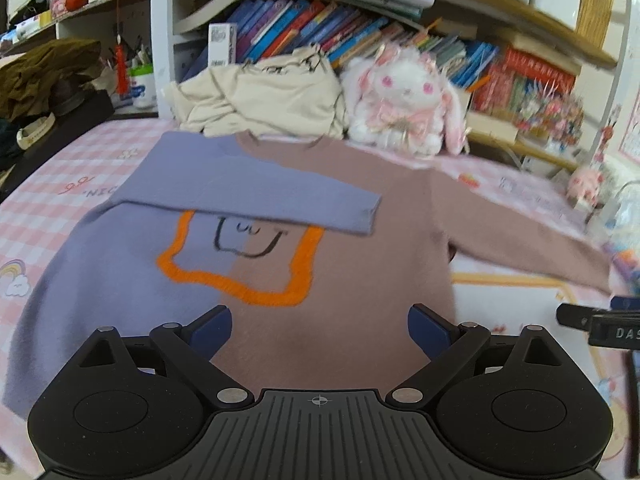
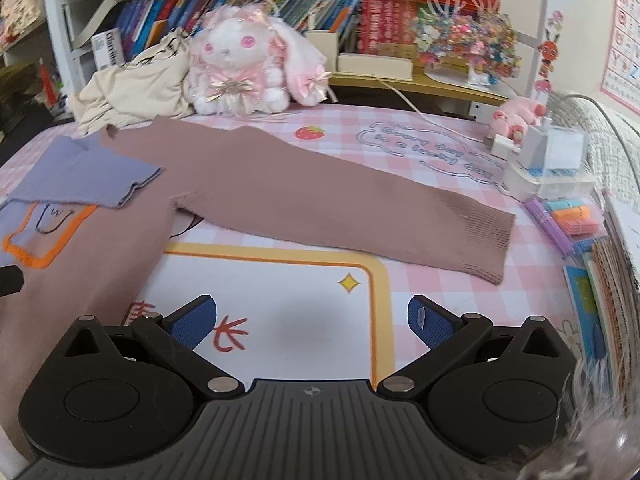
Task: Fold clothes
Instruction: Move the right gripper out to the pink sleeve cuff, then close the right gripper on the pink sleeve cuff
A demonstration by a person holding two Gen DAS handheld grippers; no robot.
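A two-tone sweater (image 1: 340,248), lilac on the left and dusty pink on the right, with an orange outline and a drawn face, lies flat on the desk. Its lilac sleeve (image 1: 248,188) is folded across the chest. Its pink sleeve (image 2: 340,200) stretches out to the right, cuff (image 2: 492,244) flat on the mat. My left gripper (image 1: 320,334) is open and empty above the sweater's hem. My right gripper (image 2: 312,322) is open and empty over the white mat, right of the sweater body and in front of the pink sleeve. The right gripper's tip shows in the left wrist view (image 1: 600,322).
A pink checked desk mat (image 2: 400,140) covers the desk. A cream garment pile (image 1: 264,96) and a white plush rabbit (image 1: 404,100) sit behind the sweater. Bookshelves stand at the back. A charger and cable (image 2: 532,148), sticky notes (image 2: 568,216) and stacked books (image 2: 608,280) crowd the right edge.
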